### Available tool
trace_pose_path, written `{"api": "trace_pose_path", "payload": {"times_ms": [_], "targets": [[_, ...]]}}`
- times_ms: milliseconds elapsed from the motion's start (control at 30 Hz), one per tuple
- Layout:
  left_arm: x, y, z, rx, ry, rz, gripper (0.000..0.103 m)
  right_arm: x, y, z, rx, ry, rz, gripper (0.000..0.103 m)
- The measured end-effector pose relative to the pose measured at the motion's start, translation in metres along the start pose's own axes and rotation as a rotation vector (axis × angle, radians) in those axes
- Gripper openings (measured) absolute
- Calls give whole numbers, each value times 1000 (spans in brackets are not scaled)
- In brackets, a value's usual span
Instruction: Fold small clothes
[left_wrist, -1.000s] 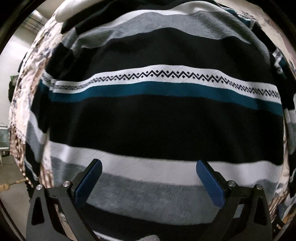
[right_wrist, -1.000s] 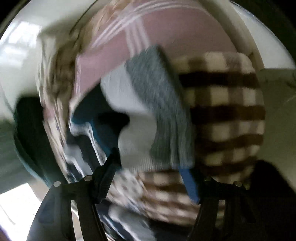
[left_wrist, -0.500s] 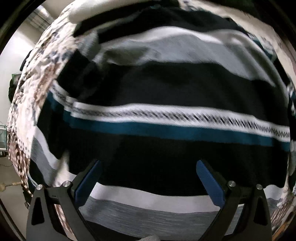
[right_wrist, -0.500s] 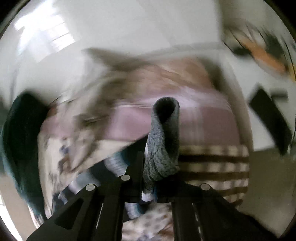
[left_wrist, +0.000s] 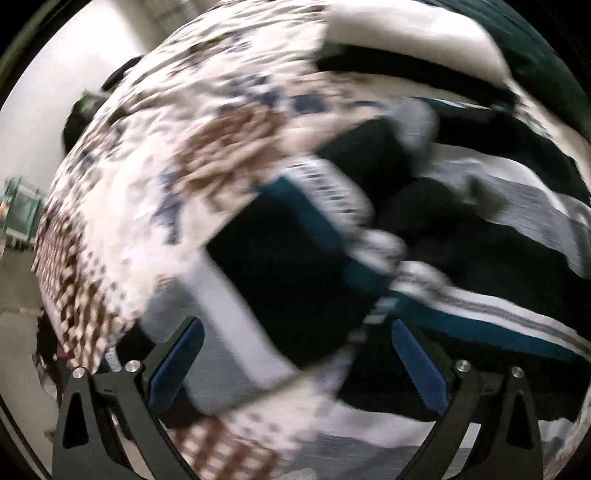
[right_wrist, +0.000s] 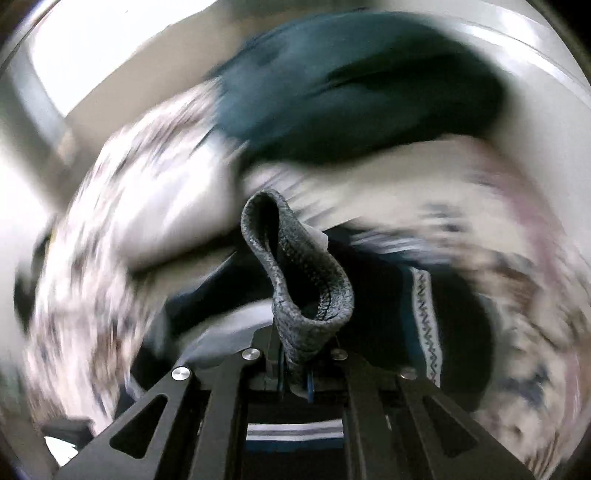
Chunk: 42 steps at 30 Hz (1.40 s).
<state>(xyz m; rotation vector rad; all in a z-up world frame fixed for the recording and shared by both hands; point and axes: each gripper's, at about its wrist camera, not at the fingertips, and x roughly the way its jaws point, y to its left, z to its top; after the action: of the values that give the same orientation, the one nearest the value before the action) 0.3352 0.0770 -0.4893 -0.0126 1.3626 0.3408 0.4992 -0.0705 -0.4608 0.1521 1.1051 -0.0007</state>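
Two grippers hang over the striped knit sweater (left_wrist: 461, 229), rumpled on a floral bedspread (left_wrist: 147, 147). The left gripper (left_wrist: 295, 360) gapes above it; the right gripper (right_wrist: 295, 365), above its zigzag band, pinches a looped grey ribbed sock (right_wrist: 295, 280).

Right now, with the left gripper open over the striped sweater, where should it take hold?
Probably the folded-over flap's outer edge, where the white and grey bands end on the patterned bedspread. That edge looks free and thin. Come in from the bedspread side with the left gripper, one finger under. The right gripper already pinches the grey ribbed hem.
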Motion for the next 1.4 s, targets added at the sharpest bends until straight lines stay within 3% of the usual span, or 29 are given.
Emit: {"api": "trace_pose_path", "payload": {"times_ms": [67, 133, 200, 267, 300, 367, 400, 433, 500, 633, 800, 900, 967, 1067, 1100, 1133, 1167, 1267, 1333, 1400], "targets": [[3, 20, -8, -29, 13, 20, 103, 45, 63, -19, -153, 58, -26, 7], [10, 43, -14, -60, 33, 34, 103, 70, 96, -40, -218, 98, -51, 7], [12, 57, -21, -82, 48, 38, 103, 91, 112, -57, -240, 152, -81, 7], [15, 75, -27, -112, 65, 33, 103, 105, 105, -63, -197, 238, -55, 11], [14, 84, -30, -128, 72, 27, 103, 108, 100, -62, -164, 264, -23, 16], [10, 108, -40, -177, 80, 7, 103, 102, 81, -62, -77, 308, 88, 42], [6, 115, -46, -199, 83, -2, 103, 90, 65, -63, -20, 310, 127, 64], [3, 127, -53, -236, 90, -16, 103, 78, 51, -64, 15, 298, 137, 71], [-1, 152, -71, -327, 118, -52, 103, 49, 18, -69, 64, 271, 104, 71], [13, 201, -119, -619, 261, -174, 103, 15, -35, -96, 150, 297, 27, 71], [50, 217, -167, -982, 375, -338, 103, 10, -62, -131, 172, 353, -1, 71], [74, 216, -179, -1149, 399, -392, 101, 16, -58, -143, 161, 367, -1, 71], [87, 219, -182, -1276, 380, -412, 93, 19, -57, -146, 158, 369, 13, 71], [87, 235, -176, -1414, 284, -331, 71, 21, -56, -144, 152, 363, 14, 71], [85, 241, -173, -1440, 251, -295, 48, 20, -55, -142, 155, 357, 17, 71], [82, 246, -166, -1446, 218, -247, 34, 20, -54, -140, 151, 351, 9, 71], [79, 249, -161, -1440, 194, -227, 12, 19, -55, -138, 140, 340, -12, 71], [59, 252, -126, -1341, 100, -154, 7, 19, -58, -131, 121, 332, -93, 71], [35, 247, -91, -1211, 4, -112, 6, 18, -68, -127, 137, 322, -108, 83], [8, 236, -58, -1060, -93, -98, 5, 16, -78, -125, 150, 303, -111, 87]]}}
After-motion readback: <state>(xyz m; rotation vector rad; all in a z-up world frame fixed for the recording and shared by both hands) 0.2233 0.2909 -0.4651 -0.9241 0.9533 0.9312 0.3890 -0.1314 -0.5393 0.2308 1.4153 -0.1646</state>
